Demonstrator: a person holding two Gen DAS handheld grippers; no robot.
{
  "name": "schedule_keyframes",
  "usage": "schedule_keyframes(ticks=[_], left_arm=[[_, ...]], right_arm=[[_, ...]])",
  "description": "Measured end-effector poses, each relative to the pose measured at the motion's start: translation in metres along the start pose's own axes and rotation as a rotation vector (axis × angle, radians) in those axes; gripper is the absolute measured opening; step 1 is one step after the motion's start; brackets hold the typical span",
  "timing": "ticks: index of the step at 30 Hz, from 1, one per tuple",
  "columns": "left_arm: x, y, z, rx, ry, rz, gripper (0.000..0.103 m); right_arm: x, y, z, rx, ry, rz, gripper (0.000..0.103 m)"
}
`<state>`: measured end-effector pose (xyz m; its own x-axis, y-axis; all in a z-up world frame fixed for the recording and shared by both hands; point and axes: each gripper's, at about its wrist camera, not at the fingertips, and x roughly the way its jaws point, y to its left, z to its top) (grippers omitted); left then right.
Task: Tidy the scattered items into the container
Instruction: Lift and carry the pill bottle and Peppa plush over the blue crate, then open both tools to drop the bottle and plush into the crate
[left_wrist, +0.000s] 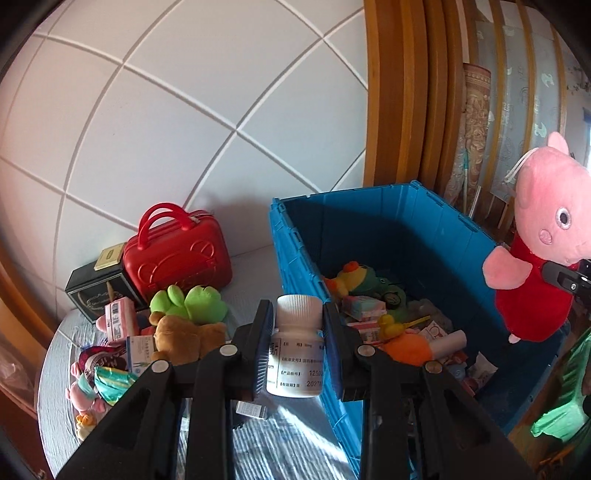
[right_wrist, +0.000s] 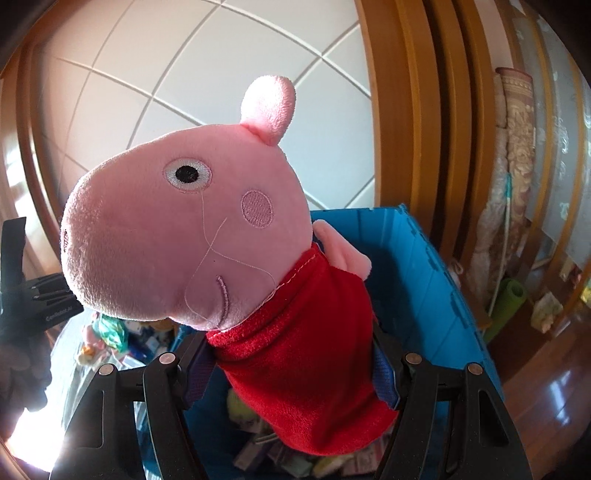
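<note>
My left gripper (left_wrist: 297, 347) is shut on a white pill bottle (left_wrist: 297, 354) with a ribbed cap, held upright above the near left rim of the blue crate (left_wrist: 295, 254). My right gripper (right_wrist: 295, 369) is shut on the red body of a pink pig plush (right_wrist: 207, 229), held over the crate (right_wrist: 424, 295). The same plush (left_wrist: 535, 258) shows in the left wrist view above the crate's right side. The crate holds several toys and boxes, among them a green frog plush (left_wrist: 364, 278) and a yellow duck (left_wrist: 389, 325).
Left of the crate, on the grey mat (left_wrist: 288, 435), lie a red toy suitcase (left_wrist: 177, 254), a black box (left_wrist: 94, 291), a green plush (left_wrist: 192, 301), a brown bear (left_wrist: 184, 338), small boxes and packets. A wooden door frame (left_wrist: 406, 92) and rolled rugs (right_wrist: 517, 166) stand behind.
</note>
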<state>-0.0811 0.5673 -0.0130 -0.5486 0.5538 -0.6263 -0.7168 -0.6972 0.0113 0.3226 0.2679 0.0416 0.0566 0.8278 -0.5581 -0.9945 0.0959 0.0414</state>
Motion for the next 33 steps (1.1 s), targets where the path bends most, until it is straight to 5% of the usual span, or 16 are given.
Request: schedule_keyframes(ticks=[15,26,28,29,30,31,33], left_arm=[[0.035,-0.089,0.052,0.12,-0.004,-0.103,0.026],[0.078,-0.107,0.075,0.101,0.032,-0.152,0.026],[0.087,-0.107,0.08,0.074,0.053,-0.151,0.05],[0.09,-0.107,0.081,0.064,0.06,-0.142,0.086],[0.091,-0.106,0.081,0.052,0.059,-0.137,0.102],[0.091,-0.104,0.08,0.041,0.05,-0.135,0.102],[0.091,-0.102,0.077,0.04,0.055,-0.126,0.102]], right_arm=[[0.034,-0.076,0.003,0.07,0.034,-0.047,0.071],[0.072,-0.093,0.015,0.074,0.056,-0.057,0.075],[0.08,-0.095,0.021,0.067,0.049,-0.061,0.084],[0.084,-0.094,0.023,0.057,0.049,-0.075,0.089],[0.087,-0.094,0.026,0.056,0.05,-0.096,0.092],[0.089,-0.095,0.028,0.06,0.048,-0.112,0.103],[0.089,-0.095,0.029,0.066,0.039,-0.107,0.103]])
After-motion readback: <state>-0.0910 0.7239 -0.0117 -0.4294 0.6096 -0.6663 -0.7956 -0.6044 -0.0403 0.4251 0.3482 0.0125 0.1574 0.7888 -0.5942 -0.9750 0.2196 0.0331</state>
